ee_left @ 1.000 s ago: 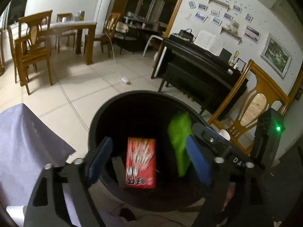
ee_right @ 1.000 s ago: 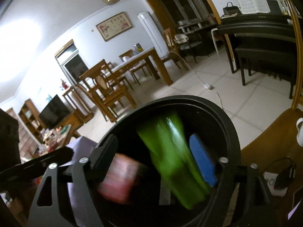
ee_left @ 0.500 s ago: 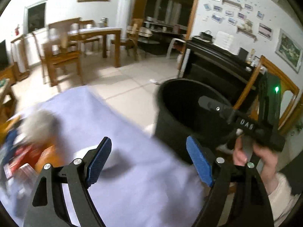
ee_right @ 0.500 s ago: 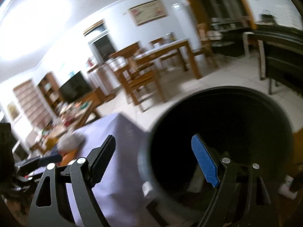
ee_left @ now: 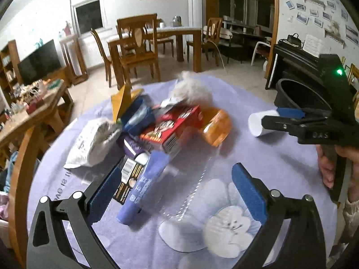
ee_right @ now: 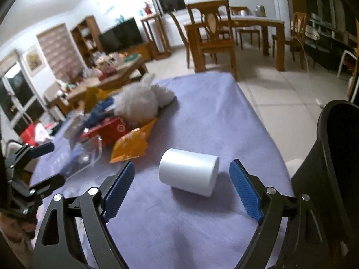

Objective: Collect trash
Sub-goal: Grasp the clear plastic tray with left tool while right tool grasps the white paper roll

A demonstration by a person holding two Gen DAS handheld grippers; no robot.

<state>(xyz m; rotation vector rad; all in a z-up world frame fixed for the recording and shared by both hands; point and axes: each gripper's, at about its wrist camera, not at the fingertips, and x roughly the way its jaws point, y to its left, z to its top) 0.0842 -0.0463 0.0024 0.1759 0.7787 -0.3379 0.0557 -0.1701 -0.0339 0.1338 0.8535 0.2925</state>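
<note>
My left gripper (ee_left: 176, 190) hangs over the tabletop (ee_left: 280, 161) with its fingers (ee_left: 249, 191) spread wide, blue ribbed pads facing each other and nothing between them but the lilac cloth with its printed white rabbit. Just ahead of the left pad lies the heap of trash. At its left edge sits a crumpled white plastic bag (ee_left: 92, 140), soft and wrinkled. Next comes a blue tube (ee_left: 143, 183), lying with its end toward me, touching a flat dark packet with gold print (ee_left: 129, 179). Behind them a red cardboard box (ee_left: 172, 127) lies tilted on the pile, with a fluffy white ball (ee_left: 193, 90) beyond it and a shiny orange wrapper (ee_left: 216, 123) at its right side.

Further right, well apart from the heap, a white paper roll (ee_right: 189, 171) lies on its side, smooth and cylindrical. My right gripper (ee_right: 182, 186) is low over the cloth with its fingers (ee_right: 244, 189) wide apart; the roll rests between the tips, touching neither pad. At the far right, beside the tabletop edge, stands the black round bin (ee_right: 332, 157), matte and dark inside.
</note>
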